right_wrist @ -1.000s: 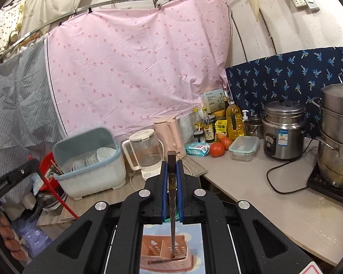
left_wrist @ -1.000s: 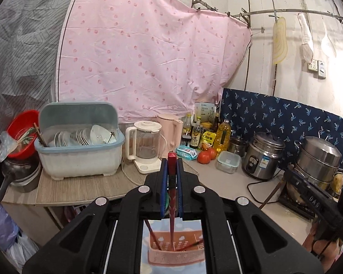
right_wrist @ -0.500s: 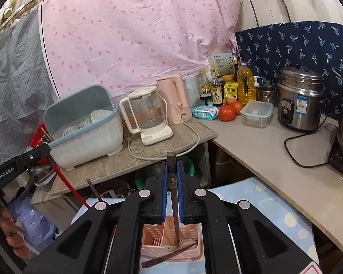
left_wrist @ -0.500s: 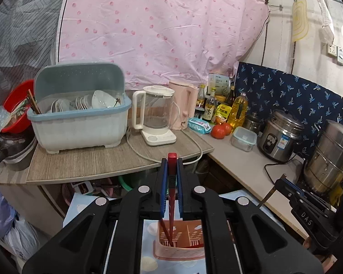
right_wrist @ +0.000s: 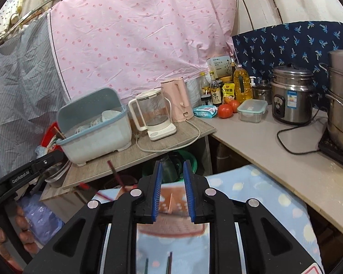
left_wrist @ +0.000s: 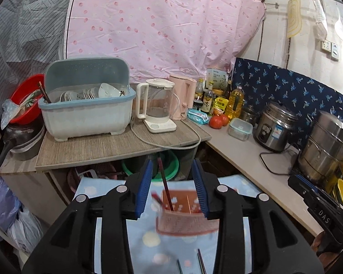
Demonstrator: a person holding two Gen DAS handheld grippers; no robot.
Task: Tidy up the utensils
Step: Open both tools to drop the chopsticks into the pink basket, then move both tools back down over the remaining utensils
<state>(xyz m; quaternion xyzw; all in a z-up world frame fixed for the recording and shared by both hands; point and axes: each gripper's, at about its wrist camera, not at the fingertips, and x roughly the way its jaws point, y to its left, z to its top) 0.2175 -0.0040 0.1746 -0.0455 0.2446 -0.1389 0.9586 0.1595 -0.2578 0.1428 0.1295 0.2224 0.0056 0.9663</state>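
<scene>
A pink perforated utensil holder (left_wrist: 185, 217) stands on a blue dotted cloth (left_wrist: 146, 246); it also shows in the right wrist view (right_wrist: 171, 207). My left gripper (left_wrist: 172, 190) is open above the holder, and a red chopstick (left_wrist: 164, 185) stands in the holder between its jaws, untouched. My right gripper (right_wrist: 171, 194) is open and empty above the holder. Red chopsticks (right_wrist: 115, 175) lean out of the holder's left side. Two more utensils (left_wrist: 200, 263) lie on the cloth near me.
A wooden shelf (left_wrist: 103, 148) carries a dish rack (left_wrist: 84, 114), a glass kettle (left_wrist: 157, 109) and a pink kettle (left_wrist: 183, 100). The counter (left_wrist: 251, 157) on the right holds bottles, tomatoes (left_wrist: 218, 121), a rice cooker (left_wrist: 274, 126) and steel pots (left_wrist: 327, 150).
Both grippers have opened and let go of their chopsticks, which now rest in the holder. Both grippers have also tilted down and drawn back a little.
</scene>
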